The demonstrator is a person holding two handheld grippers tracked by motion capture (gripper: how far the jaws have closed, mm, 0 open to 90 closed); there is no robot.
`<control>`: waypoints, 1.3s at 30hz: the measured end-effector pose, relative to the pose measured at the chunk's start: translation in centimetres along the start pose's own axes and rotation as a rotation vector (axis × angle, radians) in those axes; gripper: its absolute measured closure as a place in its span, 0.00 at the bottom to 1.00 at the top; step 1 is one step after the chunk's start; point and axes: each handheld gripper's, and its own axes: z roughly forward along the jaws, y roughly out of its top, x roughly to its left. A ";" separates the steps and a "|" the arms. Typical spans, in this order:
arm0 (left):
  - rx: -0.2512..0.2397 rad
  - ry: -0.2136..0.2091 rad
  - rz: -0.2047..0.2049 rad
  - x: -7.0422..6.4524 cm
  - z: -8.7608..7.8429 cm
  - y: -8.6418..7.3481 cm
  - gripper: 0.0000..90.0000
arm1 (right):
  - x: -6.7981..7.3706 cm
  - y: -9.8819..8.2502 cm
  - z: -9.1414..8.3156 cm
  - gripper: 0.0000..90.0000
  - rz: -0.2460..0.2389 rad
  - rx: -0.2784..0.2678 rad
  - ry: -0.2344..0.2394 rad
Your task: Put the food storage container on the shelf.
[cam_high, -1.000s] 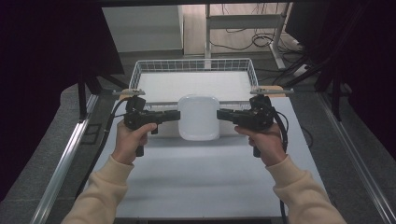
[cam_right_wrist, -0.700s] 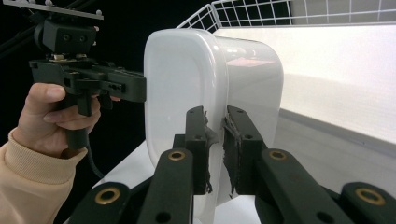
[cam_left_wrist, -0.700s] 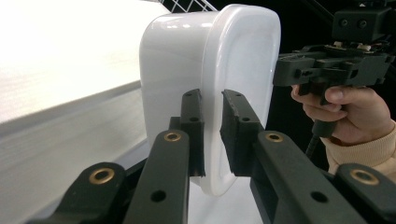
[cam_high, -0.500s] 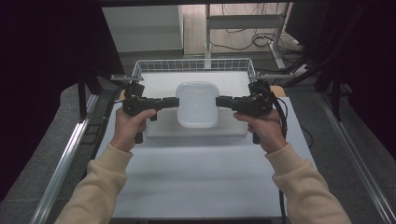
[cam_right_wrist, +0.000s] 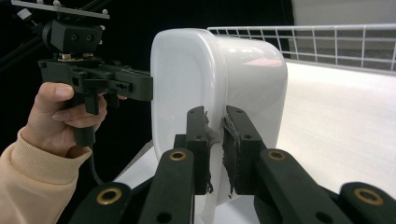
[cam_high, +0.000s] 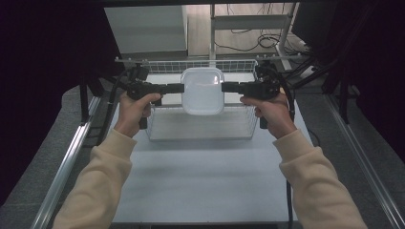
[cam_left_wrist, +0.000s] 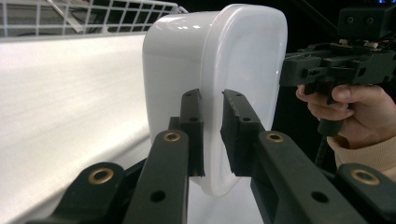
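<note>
Nearest, the counter (cam_high: 200, 181) is a bare, matte white sheet; above it the left claw (cam_high: 180, 88) and right claw (cam_high: 224, 87) — black, hard-edged, with worn pads on the right one — are each clamped on an opposite rim of the tub (cam_high: 202, 90), a glossy white plastic container with rounded corners and smooth walls, held in the air with its open side up. It hangs over the wire basket (cam_high: 200, 125) at the far end — a shallow white mesh tray — so lifting and carrying appear done, and lowering and letting go judged still to come.
</note>
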 end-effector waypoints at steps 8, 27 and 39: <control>0.003 0.005 -0.014 1.4 0.4 1.8 0.88 | -1.2 1.9 0.9 0.90 0.015 0.004 0.015; 0.043 0.020 -0.131 5.8 2.6 4.0 0.88 | -6.4 3.3 4.6 0.89 0.143 0.032 0.034; 0.064 -0.054 -0.340 9.3 4.0 5.3 0.85 | -9.6 4.8 6.8 0.84 0.348 0.072 0.026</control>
